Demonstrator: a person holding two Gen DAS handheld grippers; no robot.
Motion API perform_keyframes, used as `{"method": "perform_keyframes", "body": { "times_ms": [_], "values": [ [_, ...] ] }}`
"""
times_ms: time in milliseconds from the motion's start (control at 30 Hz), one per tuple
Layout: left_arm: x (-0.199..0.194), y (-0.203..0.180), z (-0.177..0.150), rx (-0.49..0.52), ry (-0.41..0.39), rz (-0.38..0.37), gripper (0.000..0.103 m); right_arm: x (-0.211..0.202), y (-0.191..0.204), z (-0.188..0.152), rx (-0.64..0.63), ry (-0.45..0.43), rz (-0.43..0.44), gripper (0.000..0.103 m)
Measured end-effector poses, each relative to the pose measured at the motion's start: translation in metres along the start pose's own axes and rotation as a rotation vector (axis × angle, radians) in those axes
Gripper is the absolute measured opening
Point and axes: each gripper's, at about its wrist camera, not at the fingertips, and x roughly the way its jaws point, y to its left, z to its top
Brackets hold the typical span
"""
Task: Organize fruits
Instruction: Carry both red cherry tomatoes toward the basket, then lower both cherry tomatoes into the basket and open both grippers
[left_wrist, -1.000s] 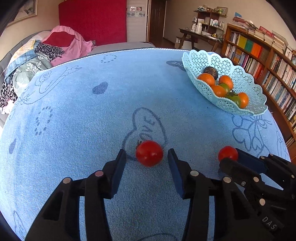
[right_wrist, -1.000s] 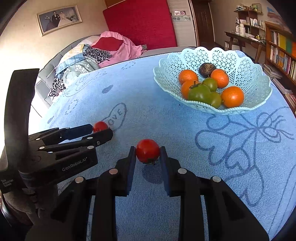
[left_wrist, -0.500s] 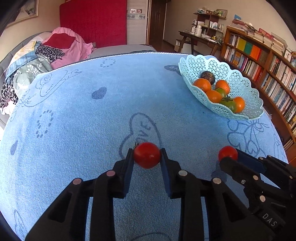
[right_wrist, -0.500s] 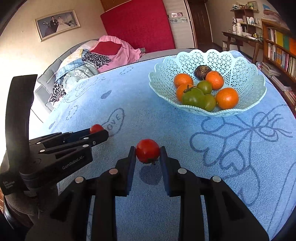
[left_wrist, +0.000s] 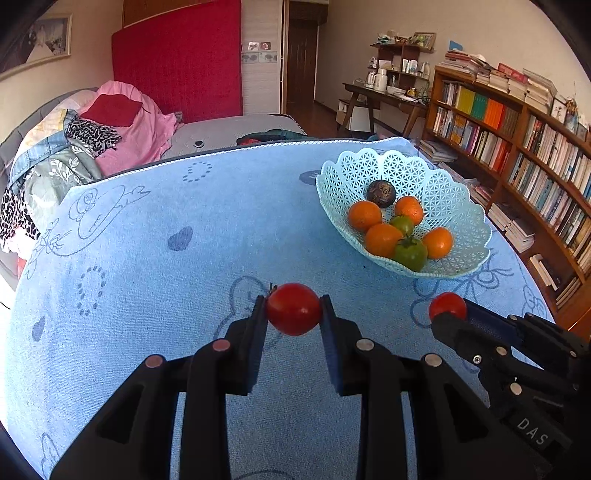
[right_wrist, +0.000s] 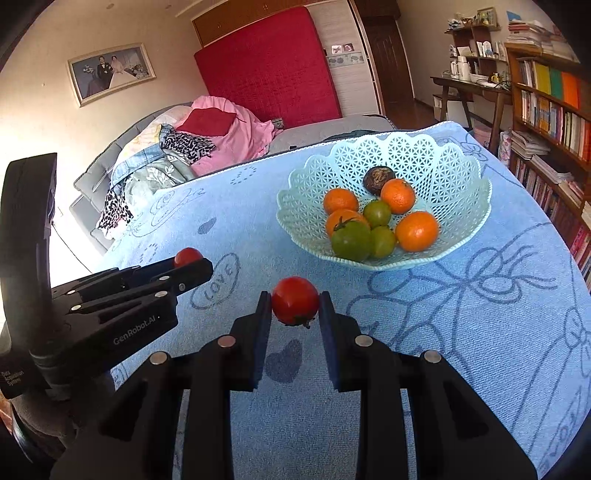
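Both grippers are carrying a red tomato clear of the blue cloth (left_wrist: 147, 240), and the pale lattice basket (right_wrist: 436, 166) is lying ahead and to the right of each. The left gripper (left_wrist: 293, 314) is clamping its left tomato (left_wrist: 293, 309) between both pads; the stem is pointing far-left. The right gripper (right_wrist: 295, 308) is gripping its right tomato (right_wrist: 295, 300) with the stem hanging downward (a shadow is showing on the cloth beneath it). Both fruits are nearly round, so no long axis is mattering much. The right gripper is sitting nearer the basket, which is already holding oranges (right_wrist: 416, 230) and green tomatoes (right_wrist: 351, 240), so I judge it should be unloading first.
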Motion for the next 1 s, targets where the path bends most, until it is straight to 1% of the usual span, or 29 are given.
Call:
{"method": "perform_keyframes", "body": {
  "times_ms": [167,333,467,667,1000],
  "values": [
    [0.001,-0.011,0.012,0.008,-0.009,-0.016,0.029,-0.008,-0.013,0.011,0.021,-0.03,-0.02,0.027],
    [0.002,-0.03,0.025,0.051,-0.037,-0.034,0.029,-0.013,-0.027,0.022,0.036,-0.061,-0.045,0.027],
    [0.006,-0.043,0.036,0.065,-0.05,-0.059,0.029,-0.015,-0.039,0.03,0.047,-0.079,-0.066,0.027],
    [0.017,-0.057,0.049,0.076,-0.058,-0.087,0.029,-0.012,-0.056,0.04,0.064,-0.088,-0.097,0.027],
    [0.032,-0.069,0.057,0.09,-0.05,-0.105,0.029,0.001,-0.077,0.054,0.089,-0.097,-0.136,0.027]
  ]
}}
